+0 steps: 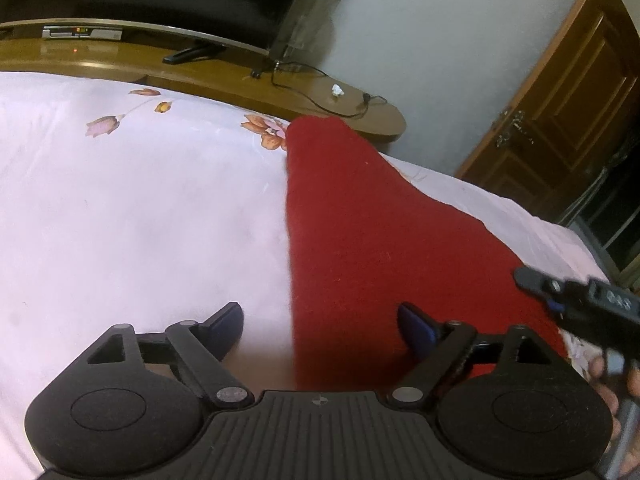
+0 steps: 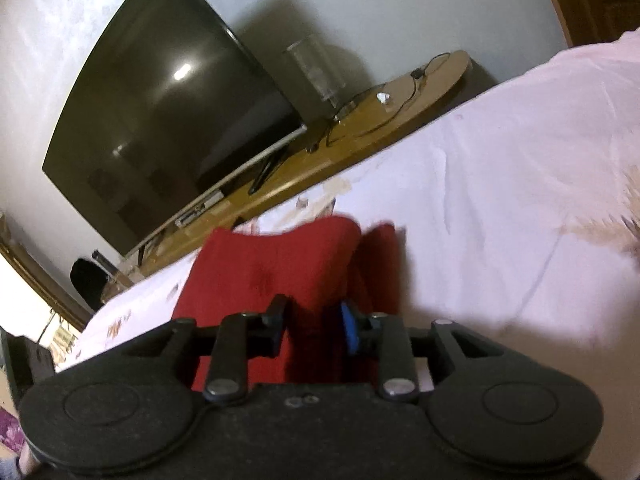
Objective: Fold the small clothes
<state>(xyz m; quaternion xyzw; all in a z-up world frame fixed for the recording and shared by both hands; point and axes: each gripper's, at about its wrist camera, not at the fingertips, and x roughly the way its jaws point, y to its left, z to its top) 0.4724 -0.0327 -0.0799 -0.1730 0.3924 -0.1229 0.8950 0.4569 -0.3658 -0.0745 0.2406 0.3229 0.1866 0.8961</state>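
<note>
A red knitted garment (image 1: pixel 360 220) lies as a long strip on the pale pink flowered bedsheet (image 1: pixel 120 200). My left gripper (image 1: pixel 320 324) hangs low over its near end, jaws wide open: the left finger is over bare sheet, the right finger over the red cloth, and the garment's left edge runs between them. In the right wrist view the red garment (image 2: pixel 272 264) is bunched in folds, blurred. My right gripper (image 2: pixel 312 326) stands partly open with a fold of it between the pads, which do not visibly press. The right tool's blurred black body (image 1: pixel 584 304) shows at the garment's right edge.
A wooden TV bench (image 1: pixel 240 64) with cables and a set-top box runs along the bed's far side. On it stand a large dark TV (image 2: pixel 160 120) and a clear container (image 1: pixel 308 20). A wooden door (image 1: pixel 560 100) is at right. Bare sheet (image 2: pixel 500 160) spreads right of the garment.
</note>
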